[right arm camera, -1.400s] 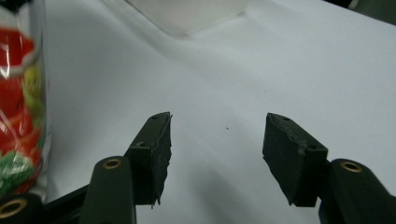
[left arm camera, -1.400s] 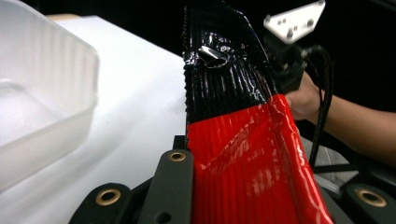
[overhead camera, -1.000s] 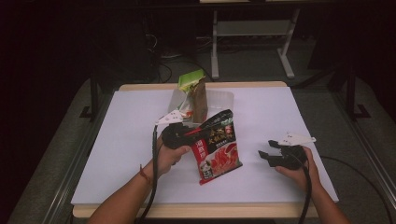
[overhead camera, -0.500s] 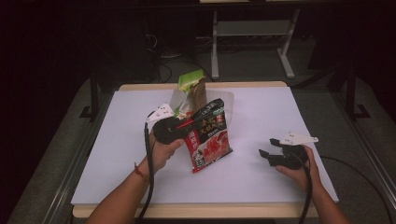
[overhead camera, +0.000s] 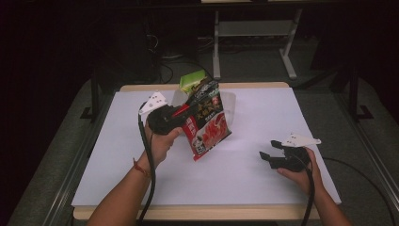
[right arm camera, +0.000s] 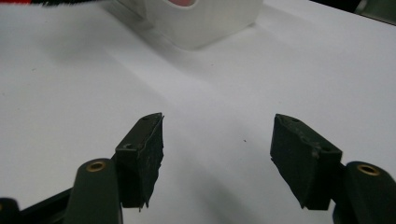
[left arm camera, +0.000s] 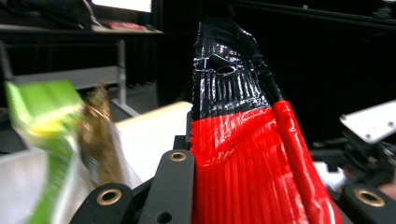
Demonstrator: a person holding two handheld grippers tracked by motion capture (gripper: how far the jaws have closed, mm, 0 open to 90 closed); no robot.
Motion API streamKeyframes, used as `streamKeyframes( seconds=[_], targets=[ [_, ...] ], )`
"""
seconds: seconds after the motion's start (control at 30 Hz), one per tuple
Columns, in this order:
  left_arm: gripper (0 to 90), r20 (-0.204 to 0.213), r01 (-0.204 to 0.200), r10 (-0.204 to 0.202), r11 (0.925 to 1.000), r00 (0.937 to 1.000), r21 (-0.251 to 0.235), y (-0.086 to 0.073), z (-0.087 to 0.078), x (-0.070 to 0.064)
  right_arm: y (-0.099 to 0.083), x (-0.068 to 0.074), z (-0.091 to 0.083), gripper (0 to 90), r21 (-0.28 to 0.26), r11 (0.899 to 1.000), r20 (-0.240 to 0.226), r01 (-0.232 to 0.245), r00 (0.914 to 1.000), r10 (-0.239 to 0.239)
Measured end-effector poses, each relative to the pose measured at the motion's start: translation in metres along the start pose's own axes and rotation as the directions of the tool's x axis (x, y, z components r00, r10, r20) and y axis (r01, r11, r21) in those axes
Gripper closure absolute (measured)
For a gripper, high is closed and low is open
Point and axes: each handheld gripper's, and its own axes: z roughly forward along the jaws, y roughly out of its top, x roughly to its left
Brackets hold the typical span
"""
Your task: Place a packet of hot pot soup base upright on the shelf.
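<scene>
We lift the red packet (overhead camera: 207, 123) toward the far clear box (overhead camera: 229, 104), left gripper (overhead camera: 181, 114) clamped on its edge; right gripper (overhead camera: 269, 157) waits wide open, empty.

Between the right gripper's (right arm camera: 217, 158) spread fingers (right arm camera: 144, 154) lies bare white table (overhead camera: 263, 117); ahead of them stands a clear container (right arm camera: 205, 16). Ahead of the left gripper's (overhead camera: 181, 113) fingers, a green packet (left arm camera: 44, 116) blocks passage.
</scene>
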Motion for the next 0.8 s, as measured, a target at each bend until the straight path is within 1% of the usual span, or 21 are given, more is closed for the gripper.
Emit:
streamKeyframes(
  seconds=[0.03, 0.1, 0.2, 0.3, 0.33, 0.4, 0.5, 0.53, 0.6, 0.67, 0.77, 0.8],
  targets=[
    [79.9, -0.013, -0.004, 0.004, 1.0, 0.9999, -0.001, 0.003, 0.002, 0.001, 0.0, 0.0, 0.0, 33.3, 0.002, 1.0, -0.001, 0.003, 1.0, -0.003],
    [79.9, -0.045, -0.027, 0.027, 0.9996, 0.9986, -0.008, 0.008, 0.006, 0.002, 0.0, 0.0, 0.0, 33.8, 0.003, 1.0, -0.003, 0.0, 1.0, 0.0],
    [79.8, -0.092, -0.052, 0.05, 0.9986, 0.9945, -0.013, 0.015, 0.014, 0.004, 0.0, 0.0, 0.0, 33.7, 0.001, 1.0, -0.005, -0.001, 1.0, 0.001],
    [79.7, -0.114, -0.037, 0.035, 0.9991, 0.9928, -0.019, 0.021, 0.022, 0.007, 0.0, 0.0, 0.0, 33.3, 0.002, 1.0, -0.007, 0.002, 1.0, -0.002],
    [79.8, -0.115, -0.026, 0.023, 0.9993, 0.9931, -0.025, 0.022, 0.026, 0.008, 0.0, 0.0, 0.0, 33.2, 0.003, 1.0, -0.008, -0.001, 1.0, 0.001],
    [79.7, -0.129, -0.033, 0.03, 0.9993, 0.9911, -0.02, 0.023, 0.034, 0.007, -0.001, 0.0, 0.001, 33.2, 0.008, 1.0, -0.008, 0.001, 1.0, -0.001],
    [79.6, -0.167, -0.031, 0.029, 0.9995, 0.9855, -0.009, 0.026, 0.049, 0.006, -0.001, 0.0, 0.001, 33.7, 0.011, 1.0, -0.012, 0.002, 0.9999, -0.002],
    [79.6, -0.183, -0.035, 0.033, 0.9994, 0.9825, -0.005, 0.027, 0.053, 0.006, -0.001, 0.001, 0.001, 33.6, 0.01, 1.0, -0.012, 0.004, 0.9999, -0.004],
    [79.6, -0.203, -0.051, 0.052, 0.9987, 0.9778, 0.011, 0.029, 0.063, 0.007, -0.001, 0.002, 0.0, 33.5, 0.011, 1.0, -0.016, 0.009, 0.9998, -0.009],
    [79.5, -0.218, -0.041, 0.042, 0.9991, 0.975, 0.011, 0.029, 0.071, 0.008, -0.001, 0.002, 0.001, 33.2, 0.014, 1.0, -0.018, 0.013, 0.9998, -0.013],
    [79.5, -0.235, -0.042, 0.048, 0.9987, 0.9709, 0.031, 0.029, 0.082, 0.008, -0.002, 0.002, 0.001, 33.0, 0.015, 1.0, -0.021, 0.014, 0.9997, -0.013],
    [79.5, -0.243, -0.047, 0.055, 0.9982, 0.9685, 0.037, 0.028, 0.087, 0.008, -0.002, 0.002, 0.001, 33.0, 0.015, 1.0, -0.021, 0.013, 0.9997, -0.013]
  ],
)
